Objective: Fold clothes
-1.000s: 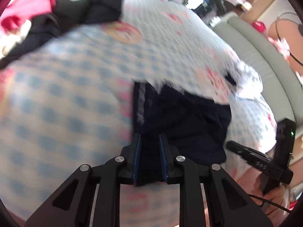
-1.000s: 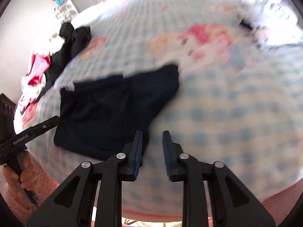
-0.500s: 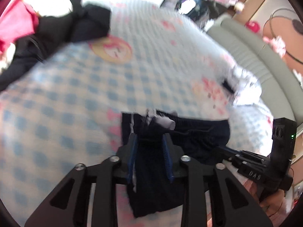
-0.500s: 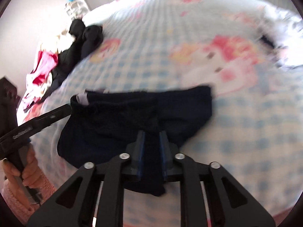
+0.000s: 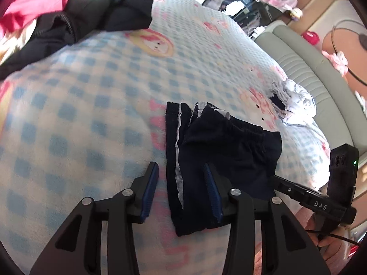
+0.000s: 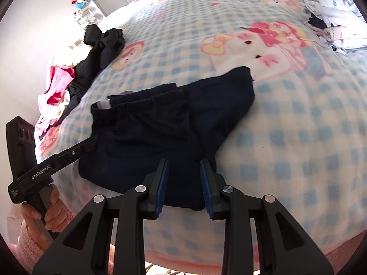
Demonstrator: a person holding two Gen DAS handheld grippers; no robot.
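Navy shorts (image 5: 220,158) lie folded on the checked blanket (image 5: 75,119); left gripper (image 5: 181,183) and right gripper (image 6: 183,181) both gape open, gripping nothing.

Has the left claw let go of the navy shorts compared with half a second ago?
Yes. The left claw was shut on the navy shorts; now its jaws stand apart, and the shorts lie on the checked blanket.

Pink garment (image 5: 34,2) cut off top-left
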